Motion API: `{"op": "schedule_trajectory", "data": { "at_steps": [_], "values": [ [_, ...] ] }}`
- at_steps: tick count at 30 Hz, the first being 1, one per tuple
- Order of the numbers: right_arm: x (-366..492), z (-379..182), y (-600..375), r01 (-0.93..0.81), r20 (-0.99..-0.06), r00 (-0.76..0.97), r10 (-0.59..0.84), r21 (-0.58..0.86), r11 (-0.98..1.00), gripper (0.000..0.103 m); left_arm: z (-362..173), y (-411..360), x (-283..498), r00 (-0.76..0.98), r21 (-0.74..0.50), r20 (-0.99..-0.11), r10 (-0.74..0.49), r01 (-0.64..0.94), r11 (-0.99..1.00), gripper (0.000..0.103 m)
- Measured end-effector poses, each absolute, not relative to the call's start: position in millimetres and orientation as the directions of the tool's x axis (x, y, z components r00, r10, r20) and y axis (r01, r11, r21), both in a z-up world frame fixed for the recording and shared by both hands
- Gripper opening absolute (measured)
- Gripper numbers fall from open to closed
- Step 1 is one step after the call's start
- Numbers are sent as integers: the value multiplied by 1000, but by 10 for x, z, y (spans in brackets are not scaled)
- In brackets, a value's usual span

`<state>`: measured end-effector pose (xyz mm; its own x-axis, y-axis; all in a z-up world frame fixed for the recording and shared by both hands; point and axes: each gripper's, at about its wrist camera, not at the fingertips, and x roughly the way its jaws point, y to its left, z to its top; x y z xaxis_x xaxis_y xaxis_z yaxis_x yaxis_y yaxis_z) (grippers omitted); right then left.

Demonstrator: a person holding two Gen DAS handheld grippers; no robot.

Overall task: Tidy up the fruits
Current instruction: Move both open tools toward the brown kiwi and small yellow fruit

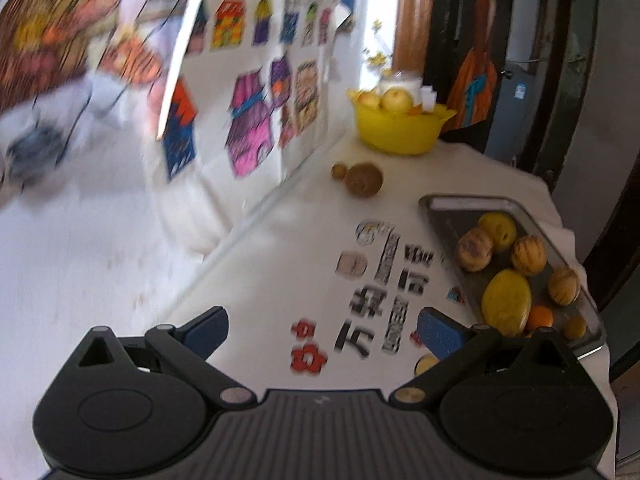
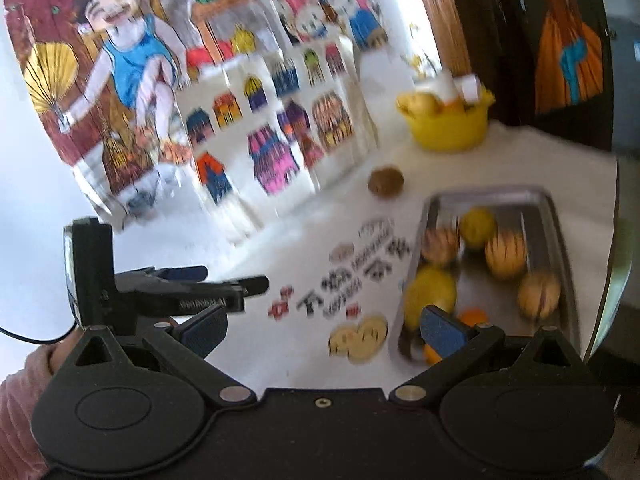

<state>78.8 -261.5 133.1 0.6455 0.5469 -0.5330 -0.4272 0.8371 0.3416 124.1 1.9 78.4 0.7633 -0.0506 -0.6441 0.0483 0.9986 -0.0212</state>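
Fruit lay mostly in the metal tray (image 1: 448,216), at two o'clock from the left gripper (image 1: 322,334), whose jaws stood spread and empty above the bench (image 1: 280,240). A brown fruit (image 1: 363,179) sat loose at twelve o'clock, the yellow bowl (image 1: 396,132) beyond it.

Right wrist view, blurred: right gripper (image 2: 324,334) likewise spread, nothing between the pads. Tray (image 2: 560,220) at one to two o'clock, its long axis running away from the gripper; the big yellow fruit (image 2: 430,290) just beyond the right-side pad. Right hand judged nearer.
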Motion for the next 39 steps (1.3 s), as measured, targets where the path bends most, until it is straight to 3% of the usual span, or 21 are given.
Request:
{"op": "schedule_trajectory", "data": {
  "at_steps": [9, 22, 31, 39],
  "values": [
    [1227, 1838, -2774, -419, -487, 685, 542, 346, 840, 102, 978, -14, 1424, 807, -15, -586, -79, 87, 996, 103],
    [2162, 2398, -2523, -409, -563, 644, 519, 320, 855, 102, 987, -37, 1907, 848, 15, -517, -113, 141, 990, 103],
    [3242, 2086, -2222, -350, -629, 610, 482, 332, 876, 102, 649, -89, 2509, 843, -107, -502, -196, 164, 981, 103],
    [4157, 1582, -1887, -382, -674, 594, 439, 244, 891, 102, 300, -160, 3100, 839, -168, -503, -207, 140, 976, 103]
  ]
}}
